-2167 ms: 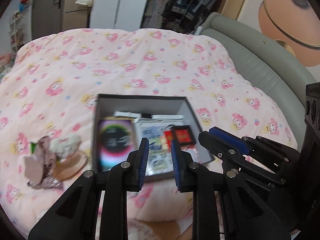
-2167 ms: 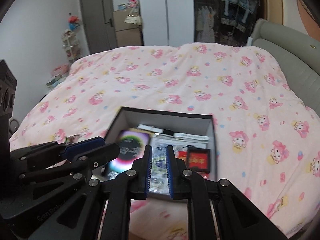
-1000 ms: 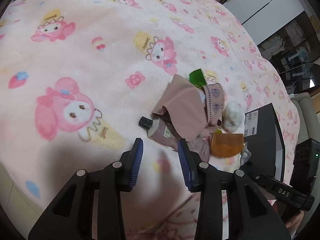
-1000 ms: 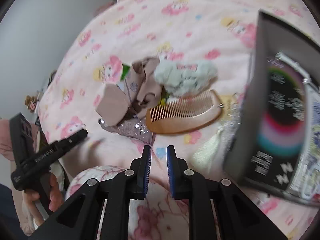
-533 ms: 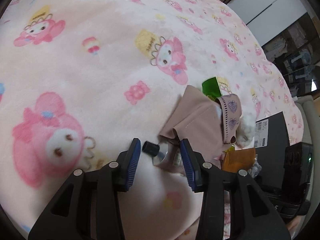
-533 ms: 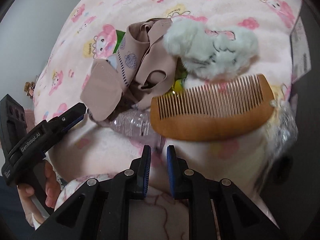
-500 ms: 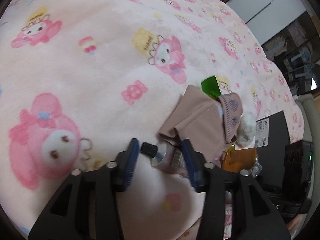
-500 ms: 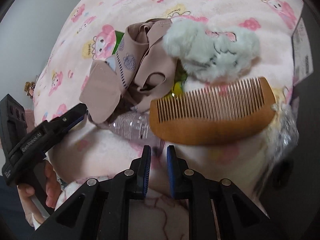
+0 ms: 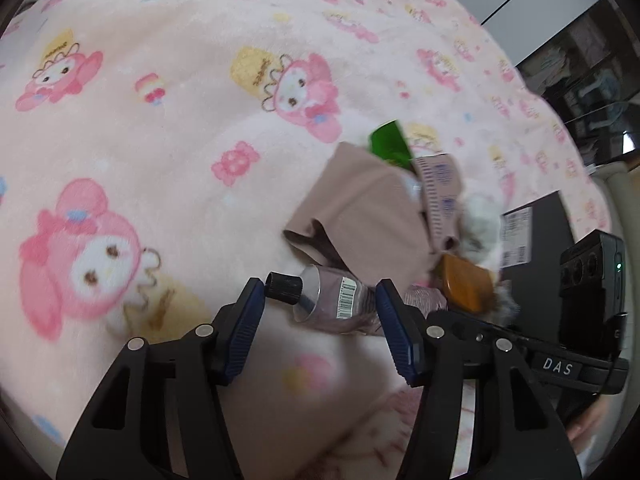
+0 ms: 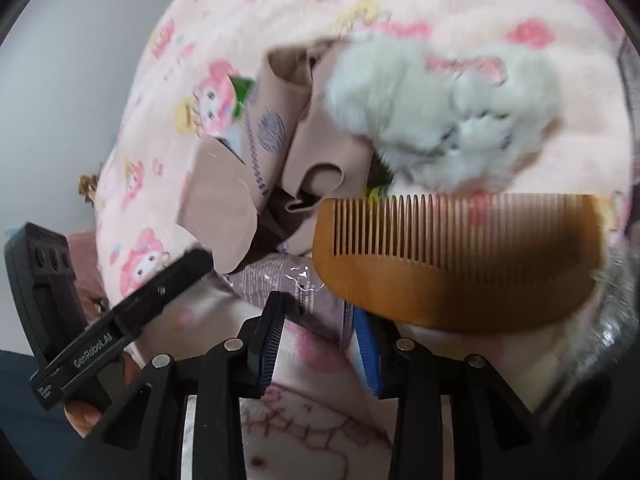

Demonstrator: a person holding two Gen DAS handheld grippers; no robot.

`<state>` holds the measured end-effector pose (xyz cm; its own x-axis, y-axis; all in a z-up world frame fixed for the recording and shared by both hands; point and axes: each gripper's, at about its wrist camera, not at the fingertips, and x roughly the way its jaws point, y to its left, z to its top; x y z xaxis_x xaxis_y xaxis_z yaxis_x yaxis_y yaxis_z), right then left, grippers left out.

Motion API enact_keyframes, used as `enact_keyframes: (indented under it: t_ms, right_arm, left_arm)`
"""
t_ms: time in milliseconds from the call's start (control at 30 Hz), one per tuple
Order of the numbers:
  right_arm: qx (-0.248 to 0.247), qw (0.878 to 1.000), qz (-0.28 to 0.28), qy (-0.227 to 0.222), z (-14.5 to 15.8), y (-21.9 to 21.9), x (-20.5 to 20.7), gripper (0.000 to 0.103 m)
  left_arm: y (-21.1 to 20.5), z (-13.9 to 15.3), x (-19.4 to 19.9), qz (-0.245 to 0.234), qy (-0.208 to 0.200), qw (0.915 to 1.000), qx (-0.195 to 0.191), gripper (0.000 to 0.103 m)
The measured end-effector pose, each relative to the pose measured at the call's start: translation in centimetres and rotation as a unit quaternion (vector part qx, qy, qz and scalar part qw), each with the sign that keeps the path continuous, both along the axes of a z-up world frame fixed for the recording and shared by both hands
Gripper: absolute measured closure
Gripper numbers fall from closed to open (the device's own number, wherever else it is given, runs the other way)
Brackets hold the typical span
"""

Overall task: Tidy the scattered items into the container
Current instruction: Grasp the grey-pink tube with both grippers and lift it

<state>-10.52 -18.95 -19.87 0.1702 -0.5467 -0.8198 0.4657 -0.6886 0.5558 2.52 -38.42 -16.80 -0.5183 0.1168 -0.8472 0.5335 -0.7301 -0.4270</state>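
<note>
A lilac tube (image 9: pixel 336 300) with a black cap (image 9: pixel 284 288) lies on the pink blanket, partly under a beige cloth (image 9: pixel 360 216). My left gripper (image 9: pixel 320 312) straddles its cap end, jaws opening, and the pads are not pressing it. My right gripper (image 10: pixel 320 332) straddles the tube's crimped end (image 10: pixel 304 288), jaws also opening, with its right pad beneath the wooden comb (image 10: pixel 460 272). A white fluffy item (image 10: pixel 440 112) lies beyond the comb. The black box (image 9: pixel 536 232) shows only its outer wall with a label.
A green packet (image 9: pixel 390 144) pokes out behind the cloth. Something silvery and glittery (image 10: pixel 616 300) lies right of the comb. One of the left gripper's fingers (image 10: pixel 176 276) reaches in from the left, held by a hand. Open blanket (image 9: pixel 160 120) stretches left.
Both grippers left the box and came down at the pile. The left one closed in on the tube's cap while its jaws widened. The right one's nearly shut jaws spread apart around the tube's end.
</note>
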Motion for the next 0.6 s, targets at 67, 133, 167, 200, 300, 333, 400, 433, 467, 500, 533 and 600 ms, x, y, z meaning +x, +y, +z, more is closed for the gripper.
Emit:
enact_keyframes:
  t_ms: [67, 133, 167, 200, 300, 333, 400, 433, 467, 500, 533, 600]
  right_arm:
    - [-0.014, 1.0, -0.002, 0.015, 1.8, 0.7, 0.9, 0.071]
    - [-0.023, 0.999, 0.002, 0.037, 3.9, 1.3, 2.0, 0.071]
    - [-0.028, 0.998, 0.001, 0.055, 5.3, 1.9, 2.7, 0.071]
    - [-0.032, 0.997, -0.002, 0.069, 6.5, 2.6, 3.3, 0.071]
    - [-0.05, 0.994, -0.02, 0.092, 9.4, 5.6, 4.5, 0.071]
    - [-0.055, 0.993, -0.027, 0.096, 10.3, 6.5, 4.3, 0.071]
    - [-0.064, 0.991, -0.043, 0.109, 11.8, 8.2, 5.2, 0.071]
    - [-0.062, 0.99, -0.053, 0.119, 12.6, 10.0, 5.7, 0.071]
    - [-0.058, 0.988, -0.061, 0.126, 12.7, 10.8, 5.3, 0.071]
    - [-0.051, 0.987, -0.071, 0.136, 13.3, 12.7, 5.8, 0.071]
    - [-0.044, 0.985, -0.078, 0.144, 14.0, 14.4, 6.5, 0.071]
    - [-0.031, 0.981, -0.103, 0.16, 14.9, 18.3, 7.7, 0.071]
  left_arm:
    - [0.3, 1.7, 0.5, -0.002, 0.014, 0.9999, -0.009, 0.045]
    - [0.8, 3.6, 1.1, -0.012, 0.032, 0.9994, -0.012, 0.045]
    - [1.1, 4.5, 1.5, -0.018, 0.04, 0.999, -0.01, 0.045]
    - [1.5, 5.5, 1.6, -0.027, 0.05, 0.9983, -0.008, 0.045]
    - [3.3, 8.2, 1.8, -0.059, 0.083, 0.9948, -0.004, 0.045]
    - [4.1, 9.2, 2.0, -0.072, 0.094, 0.993, -0.001, 0.045]
    - [6.2, 10.6, 1.5, -0.102, 0.112, 0.9884, 0.012, 0.045]
    - [7.5, 11.2, 1.0, -0.12, 0.119, 0.9854, 0.022, 0.045]
    - [9.2, 11.7, 0.6, -0.142, 0.125, 0.9813, 0.036, 0.045]
    - [10.7, 12.0, 0.1, -0.165, 0.126, 0.9769, 0.05, 0.045]
    - [12.4, 12.3, -0.2, -0.187, 0.123, 0.9729, 0.06, 0.045]
    - [16.1, 12.6, -1.0, -0.236, 0.118, 0.9612, 0.078, 0.045]
